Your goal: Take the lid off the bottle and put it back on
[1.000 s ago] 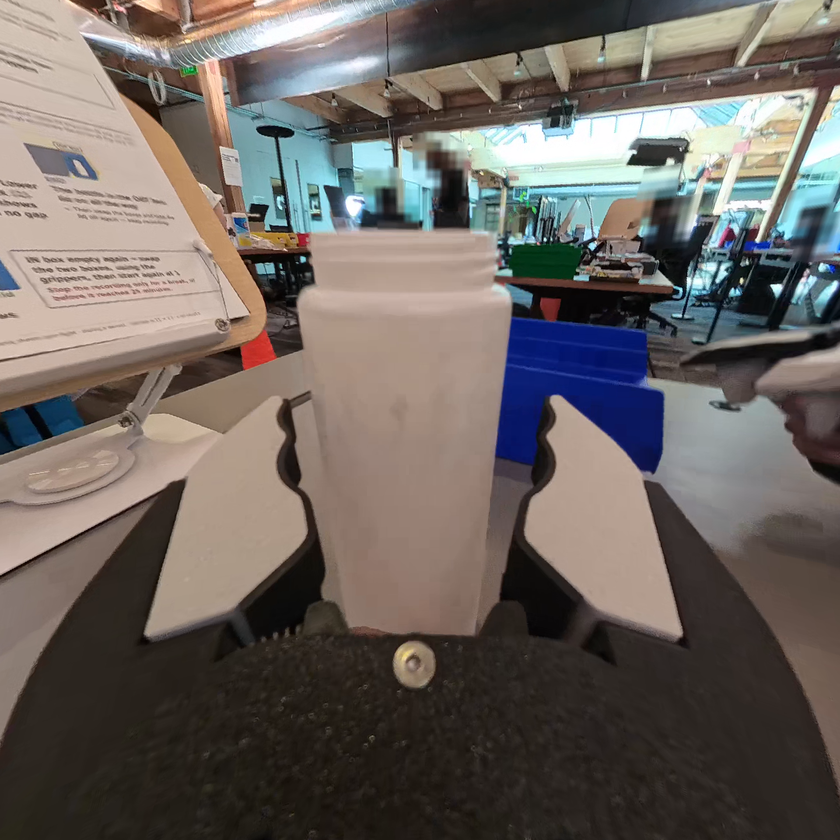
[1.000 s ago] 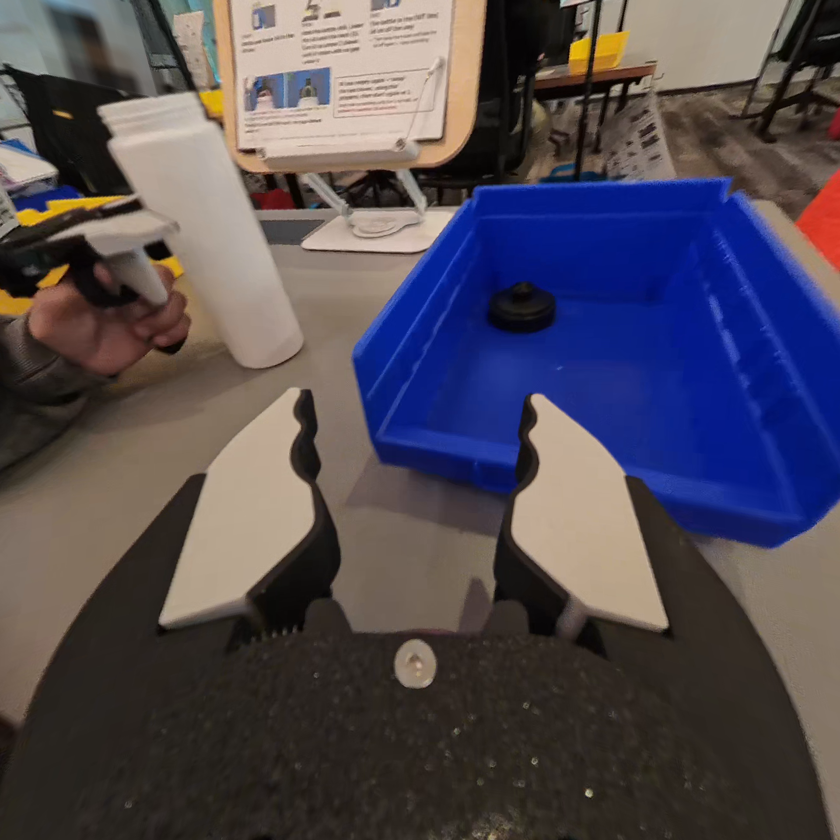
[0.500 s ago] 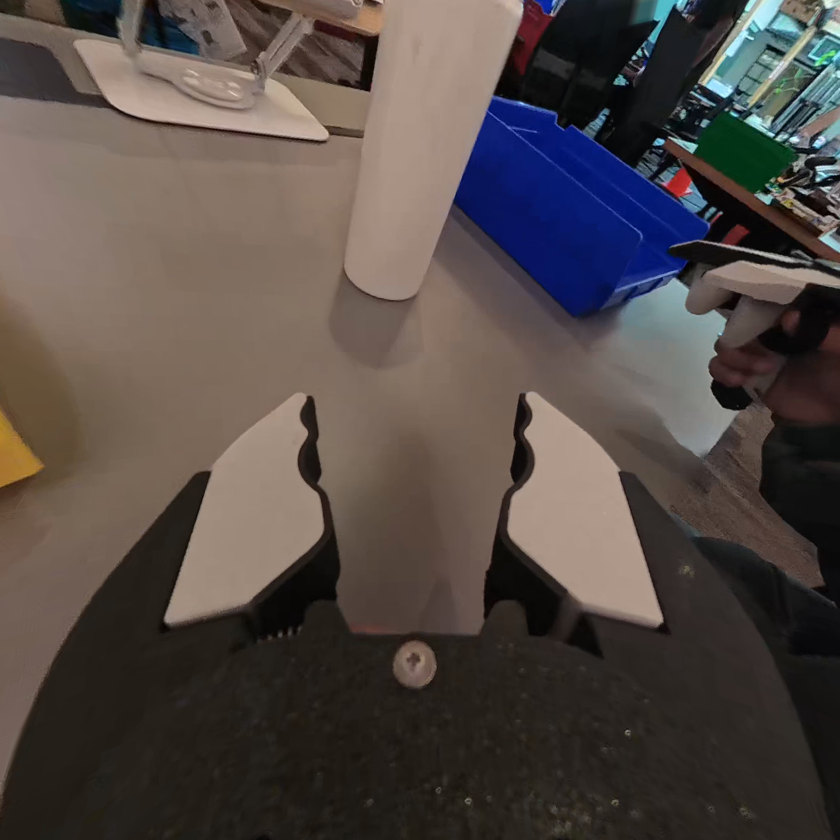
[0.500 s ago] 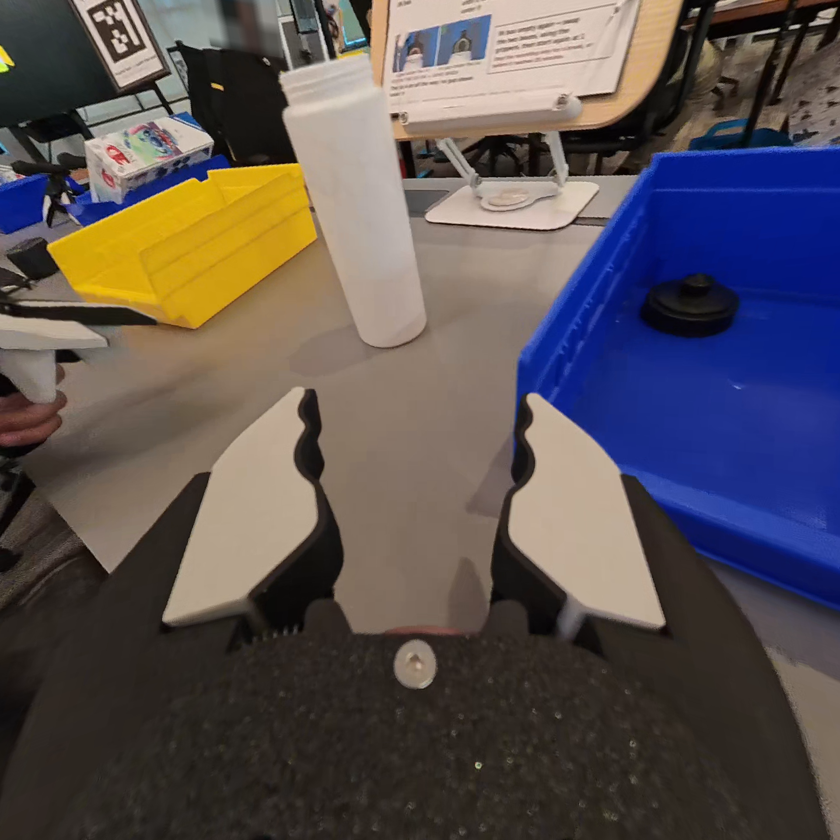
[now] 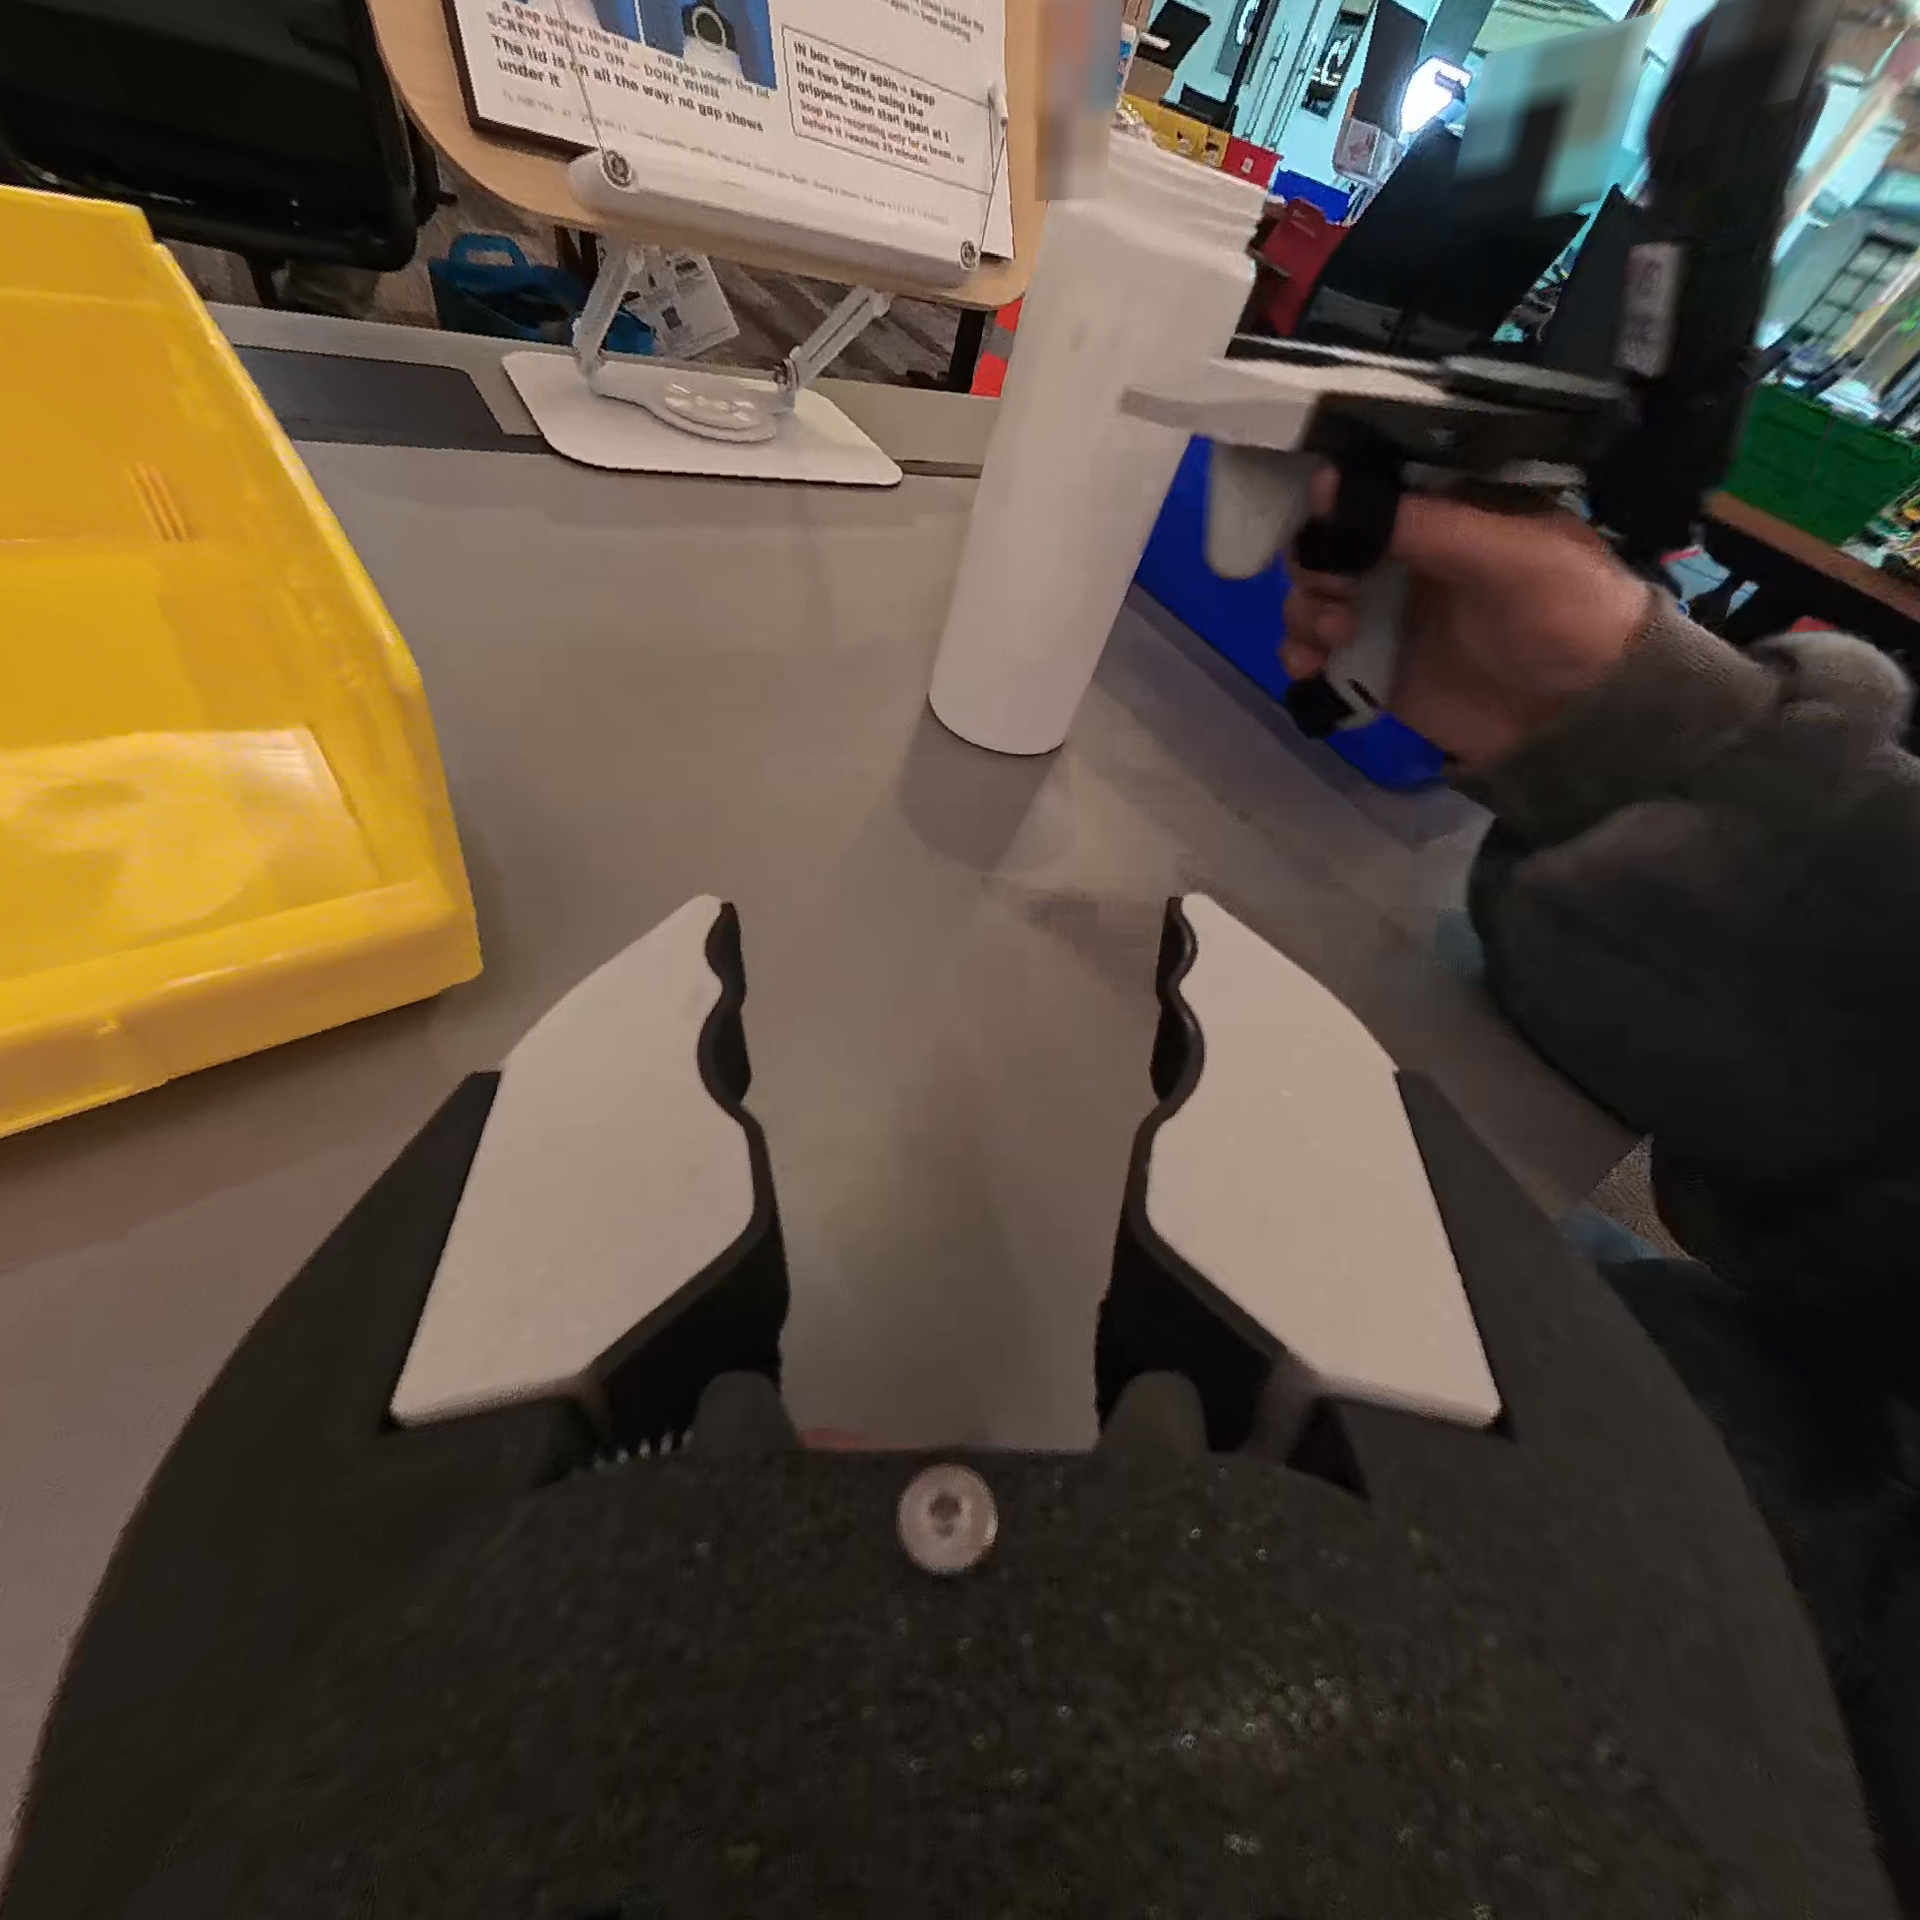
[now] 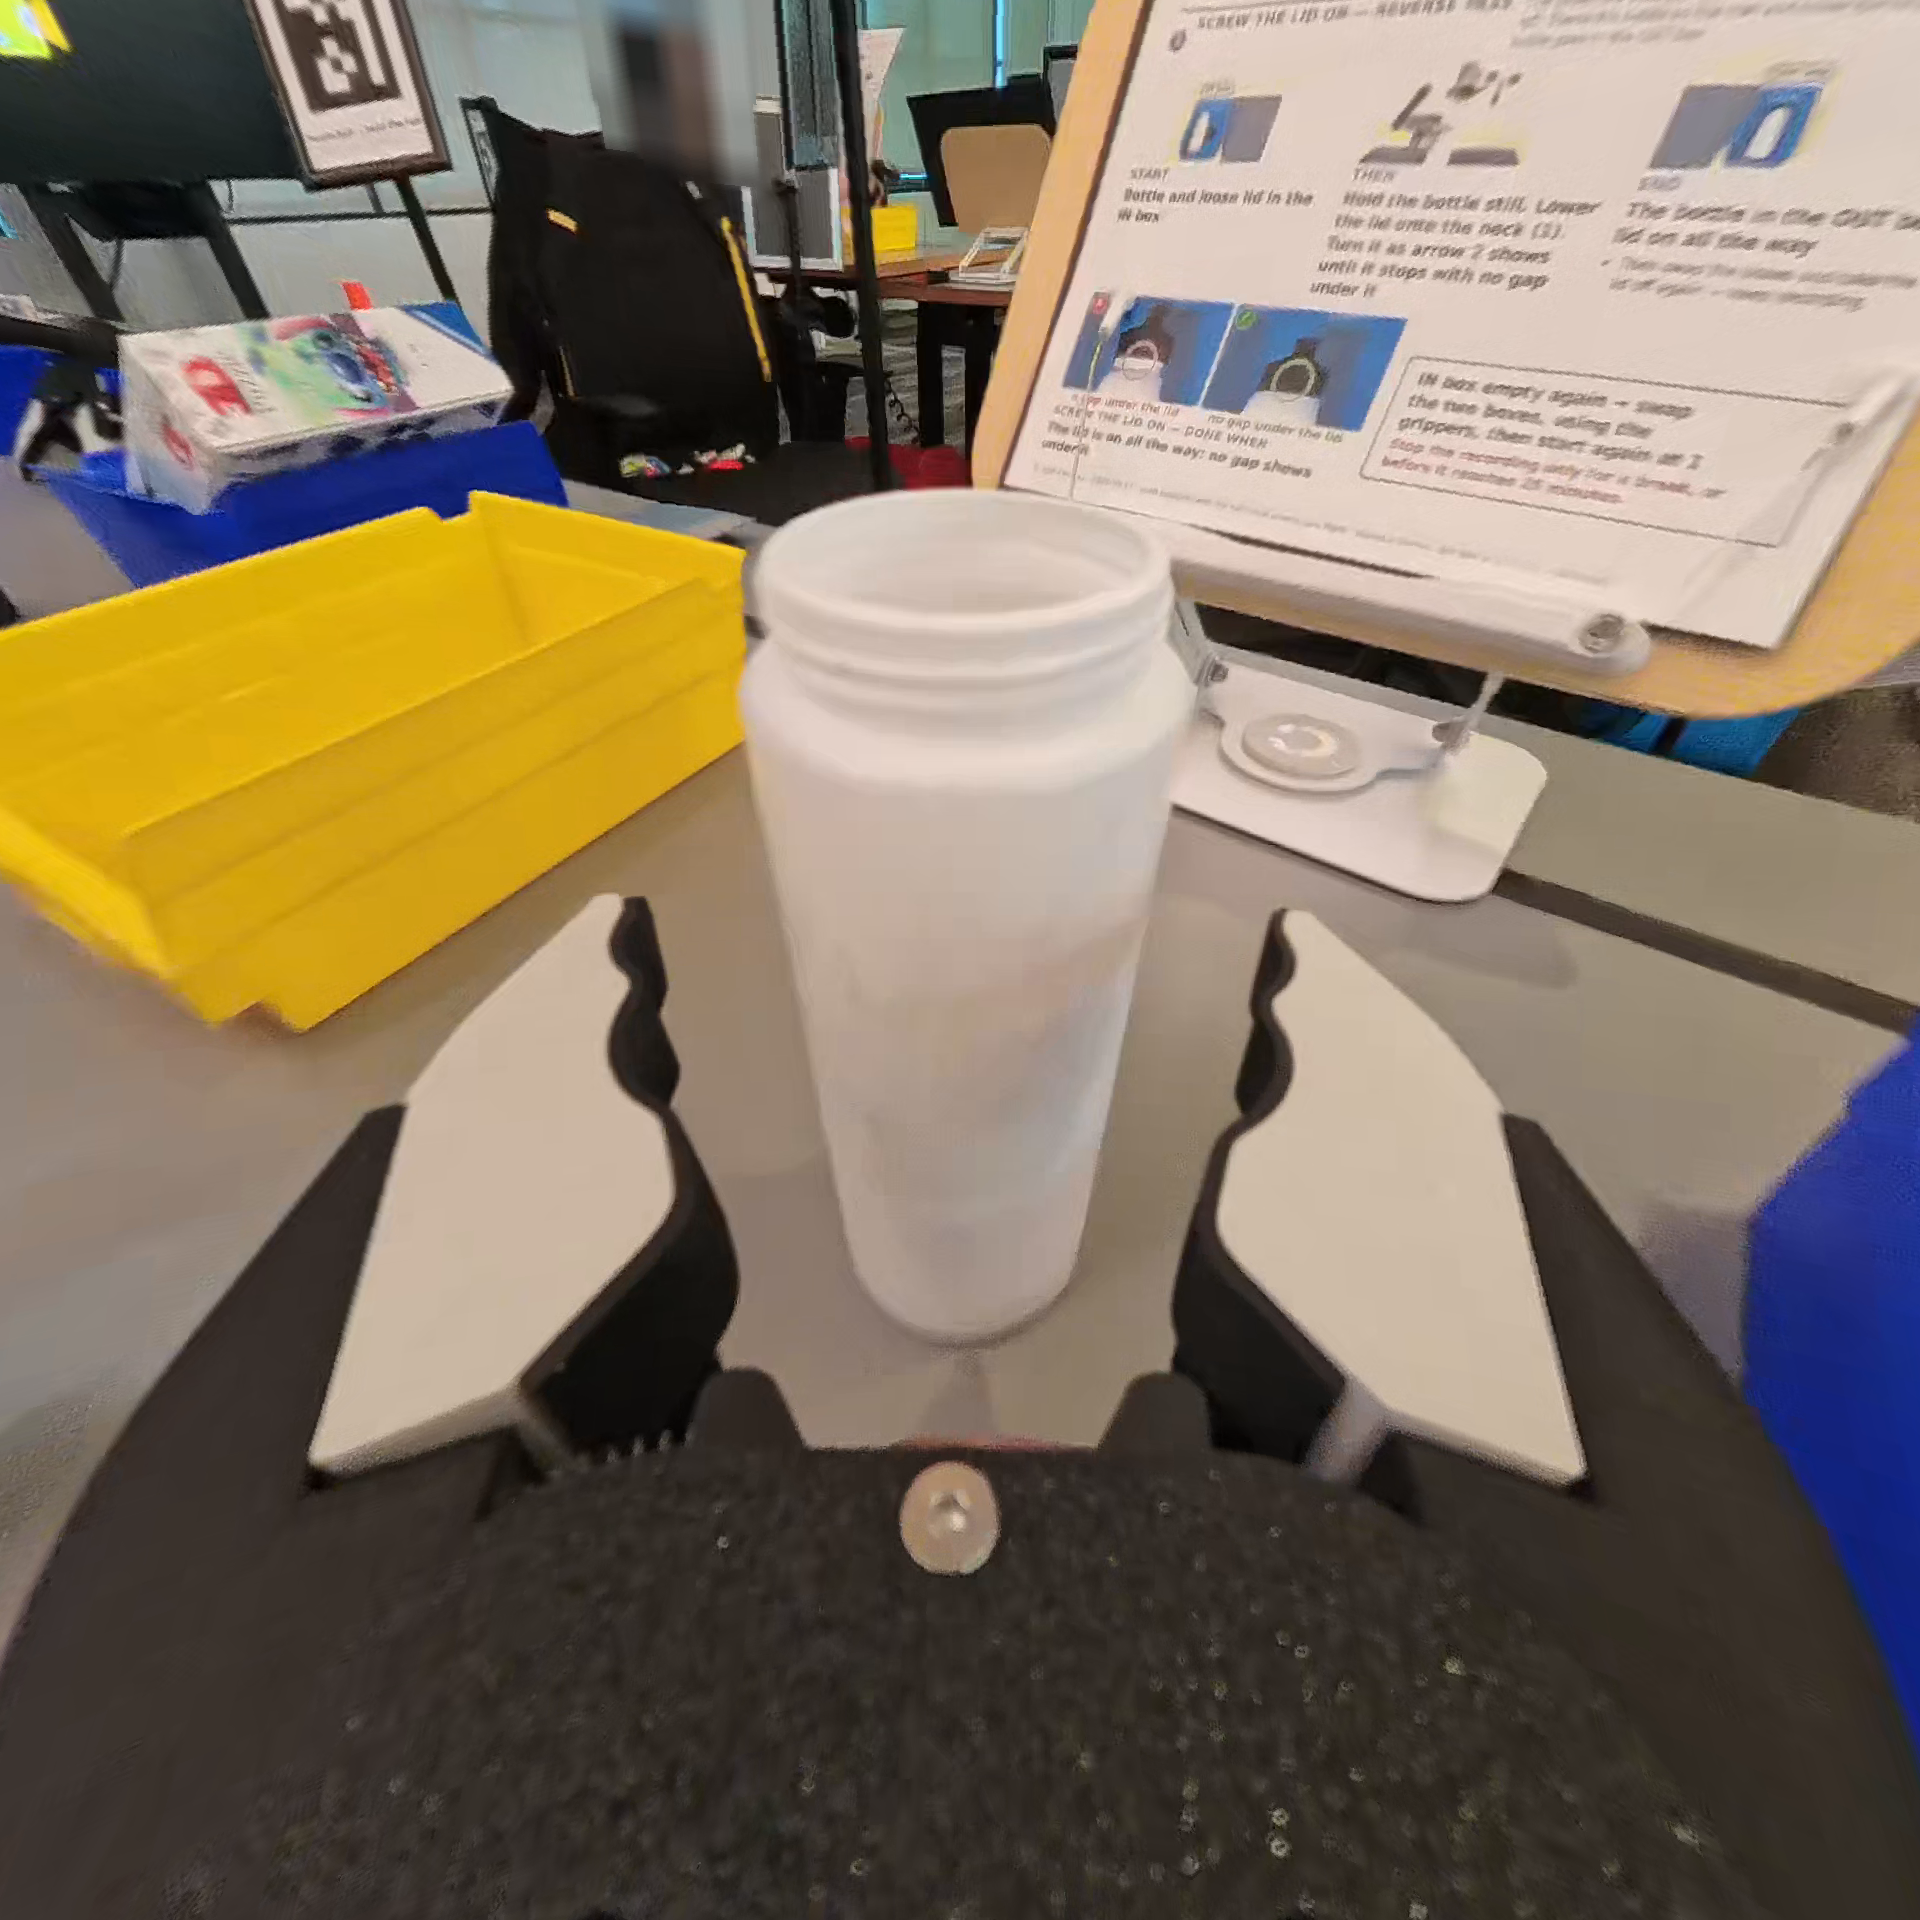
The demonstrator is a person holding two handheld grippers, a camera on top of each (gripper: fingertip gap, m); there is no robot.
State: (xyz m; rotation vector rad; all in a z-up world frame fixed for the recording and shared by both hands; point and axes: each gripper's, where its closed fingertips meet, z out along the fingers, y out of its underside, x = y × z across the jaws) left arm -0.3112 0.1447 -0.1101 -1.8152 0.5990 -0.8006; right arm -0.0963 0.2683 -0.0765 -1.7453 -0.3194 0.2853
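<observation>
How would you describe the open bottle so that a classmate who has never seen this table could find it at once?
Start at the grey table, between the yellow bin on one side and the blue bin on the other. In front of the paper stand stands a tall white bottle, upright, between the right gripper's open fingers. It alone is white and cylindrical, its threaded neck lidless.

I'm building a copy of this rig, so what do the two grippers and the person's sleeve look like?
Both match: the left gripper and right gripper have flat white fingers with wavy black inner edges, on a speckled black body with a silver screw. No cables show. The sleeve is dark grey.
</observation>
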